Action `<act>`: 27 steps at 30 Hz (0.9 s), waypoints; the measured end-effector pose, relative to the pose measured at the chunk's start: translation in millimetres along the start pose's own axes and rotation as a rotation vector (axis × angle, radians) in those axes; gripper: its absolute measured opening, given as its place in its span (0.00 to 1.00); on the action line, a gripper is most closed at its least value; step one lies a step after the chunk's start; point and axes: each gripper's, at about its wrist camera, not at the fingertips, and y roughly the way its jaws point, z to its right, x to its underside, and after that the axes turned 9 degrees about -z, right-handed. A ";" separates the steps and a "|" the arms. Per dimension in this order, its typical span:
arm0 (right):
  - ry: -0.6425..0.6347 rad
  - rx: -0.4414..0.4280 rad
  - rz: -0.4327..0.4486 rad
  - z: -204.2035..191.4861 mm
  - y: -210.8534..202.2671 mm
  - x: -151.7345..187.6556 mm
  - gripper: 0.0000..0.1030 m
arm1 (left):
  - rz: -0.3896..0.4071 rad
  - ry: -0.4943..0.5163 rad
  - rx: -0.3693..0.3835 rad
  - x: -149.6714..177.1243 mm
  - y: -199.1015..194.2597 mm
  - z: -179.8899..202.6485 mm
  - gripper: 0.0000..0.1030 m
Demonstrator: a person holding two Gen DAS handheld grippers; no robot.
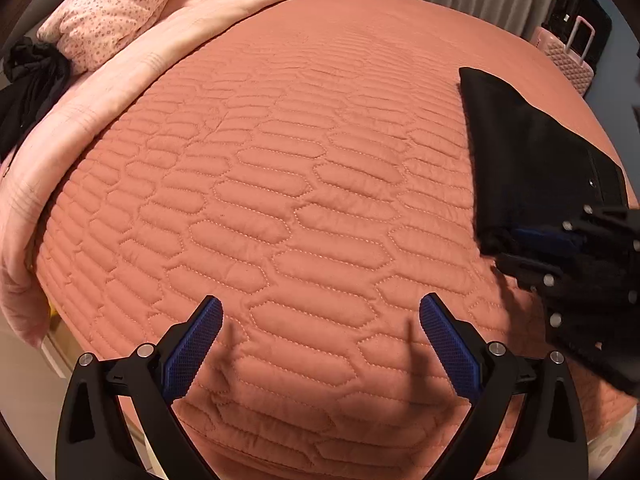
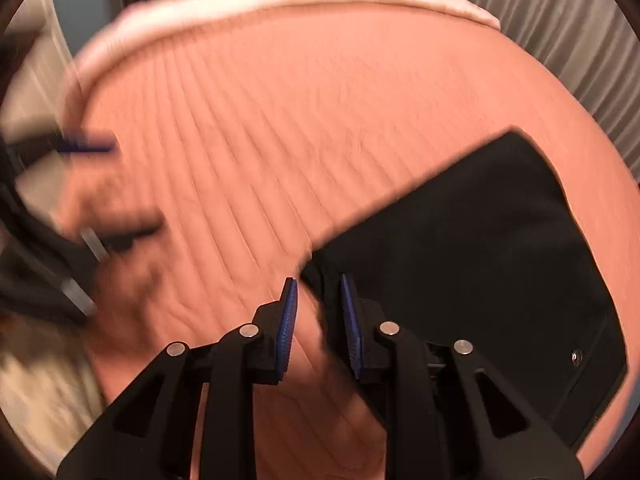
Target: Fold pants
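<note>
Folded black pants (image 1: 532, 152) lie on a quilted bedspread (image 1: 300, 160), at three o'clock in the left wrist view. The left gripper (image 1: 320, 344) hangs over bare quilt, jaws spread wide, nothing between them. The right gripper (image 2: 318, 316), jaws narrowly parted, straddles the pants' corner at their near edge; blur hides whether the pads press it.

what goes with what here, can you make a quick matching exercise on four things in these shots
Things:
1. left claw
2. black pants
3. quilted bedspread
4. suitcase

States or places:
a. pink, upright past the bed's far corner
b. folded, lying on the bed
c. orange, covering the bed
d. wide open, nothing in it

Pairs: 1-d, 2-b, 3-c, 4-a
</note>
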 end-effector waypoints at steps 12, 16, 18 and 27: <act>0.823 0.130 0.158 169.5 -51.4 196.9 0.22 | 0.090 0.217 0.131 -88.8 -2.1 114.6 0.95; 0.900 0.067 0.201 173.1 -85.0 203.4 0.27 | 0.030 0.230 0.083 -79.9 44.5 133.7 0.95; 0.984 0.038 0.275 187.3 -105.1 219.6 0.82 | -0.008 0.155 0.114 -85.7 35.9 117.3 0.95; 1.155 -0.309 0.282 244.0 -51.8 271.7 0.81 | -0.085 0.170 0.307 -94.4 57.2 118.0 0.95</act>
